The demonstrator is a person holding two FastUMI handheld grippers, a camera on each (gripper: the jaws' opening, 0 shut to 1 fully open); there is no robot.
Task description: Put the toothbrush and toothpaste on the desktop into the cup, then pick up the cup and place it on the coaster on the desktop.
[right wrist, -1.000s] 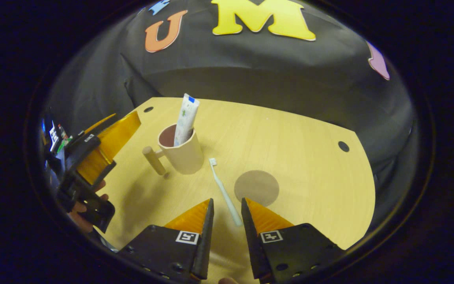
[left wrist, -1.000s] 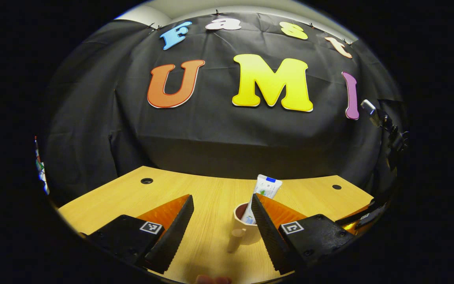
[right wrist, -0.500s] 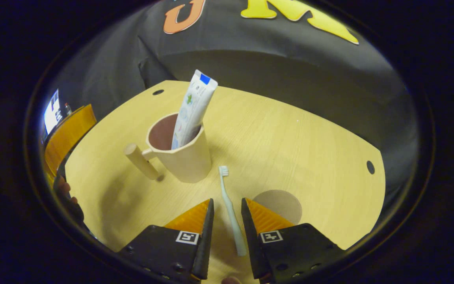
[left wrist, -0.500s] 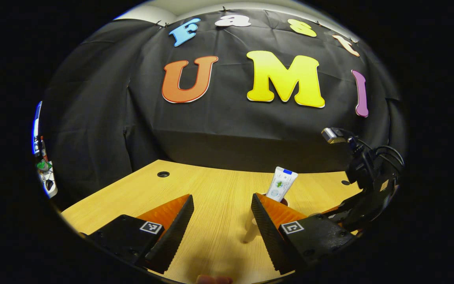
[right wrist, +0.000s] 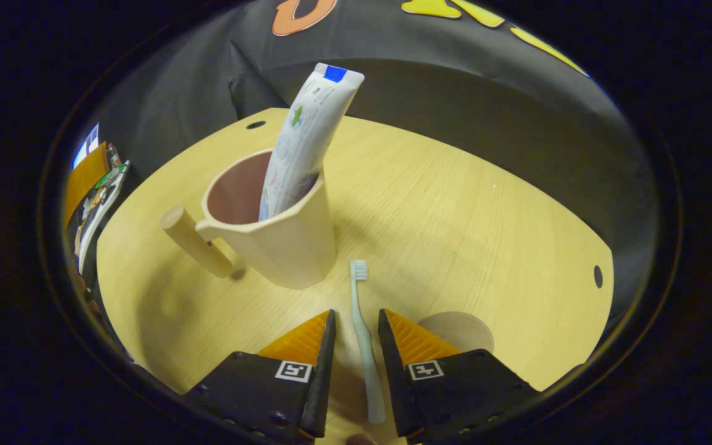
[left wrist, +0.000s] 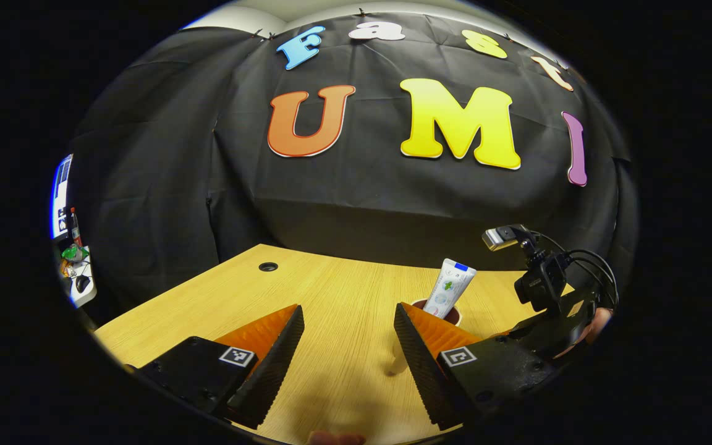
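Right gripper (right wrist: 356, 364): fingers a little apart, one on each side of the handle, not pressing.
Left gripper (left wrist: 348, 364): wide apart, empty, farther off.
Beige plastic cup (right wrist: 282, 232): white toothpaste tube (right wrist: 303, 142) stands inside.
Pale slim toothbrush (right wrist: 363, 334): flat on wooden desktop (right wrist: 467, 222), long axis along the fingers, bristles toward cup.

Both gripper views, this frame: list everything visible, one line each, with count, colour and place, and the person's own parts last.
cup: one, beige with a peg handle, standing on the desk
toothpaste: one, white tube, leaning inside the cup
toothbrush: one, pale, lying flat on the desk between the right gripper's open fingers, not yet pinched
coaster: one, brown, round, flat on the desk right of the toothbrush
desk: one, light wood
left gripper: one, open, holding nothing
right gripper: one, open, straddling the toothbrush handle
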